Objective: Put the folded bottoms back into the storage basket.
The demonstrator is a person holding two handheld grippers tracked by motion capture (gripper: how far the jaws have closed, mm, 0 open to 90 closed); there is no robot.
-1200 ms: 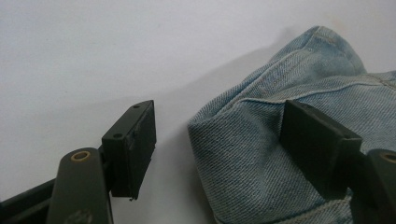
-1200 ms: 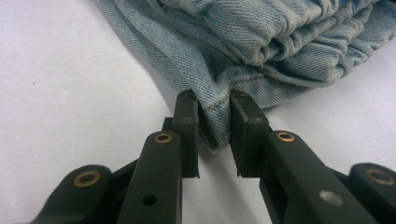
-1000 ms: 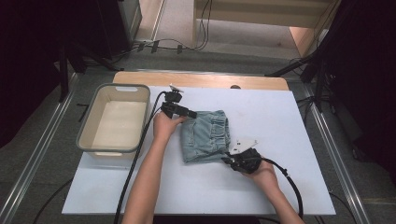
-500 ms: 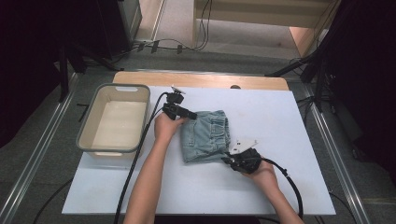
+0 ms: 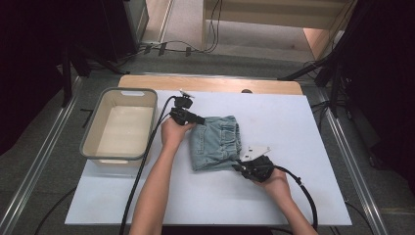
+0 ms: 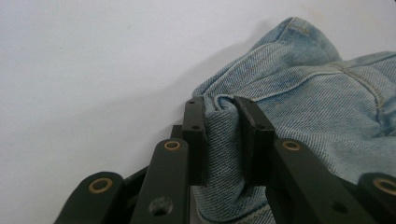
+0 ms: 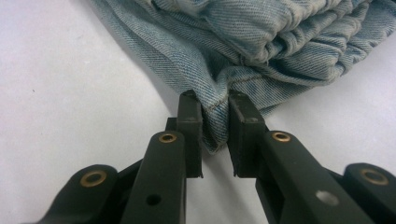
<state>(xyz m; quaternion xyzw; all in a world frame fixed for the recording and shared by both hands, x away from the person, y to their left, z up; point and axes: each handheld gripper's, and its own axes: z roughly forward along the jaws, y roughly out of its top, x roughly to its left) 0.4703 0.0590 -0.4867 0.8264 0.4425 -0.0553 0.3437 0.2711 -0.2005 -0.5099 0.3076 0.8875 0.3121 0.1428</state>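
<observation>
Folded light-blue jeans (image 5: 215,142) lie on the white table top (image 5: 293,127), near its middle. At the pile's far left corner my left gripper (image 5: 199,120) is shut on the denim; its jaws have just been closing, and a pinched fold of the jeans (image 6: 224,140) stands between them (image 6: 223,105). My right gripper (image 5: 236,166) is at the near right corner, shut on the hem of the jeans (image 7: 215,116), which bunches up between its pads (image 7: 215,100).
A grey plastic bin (image 5: 120,125) with nothing in it stands at the table's left edge. A strip of bare wood (image 5: 215,83) runs along the far side. Cables (image 5: 144,166) trail from both grippers toward the near edge.
Both hands stay where they were. The jeans lie in the same place.
</observation>
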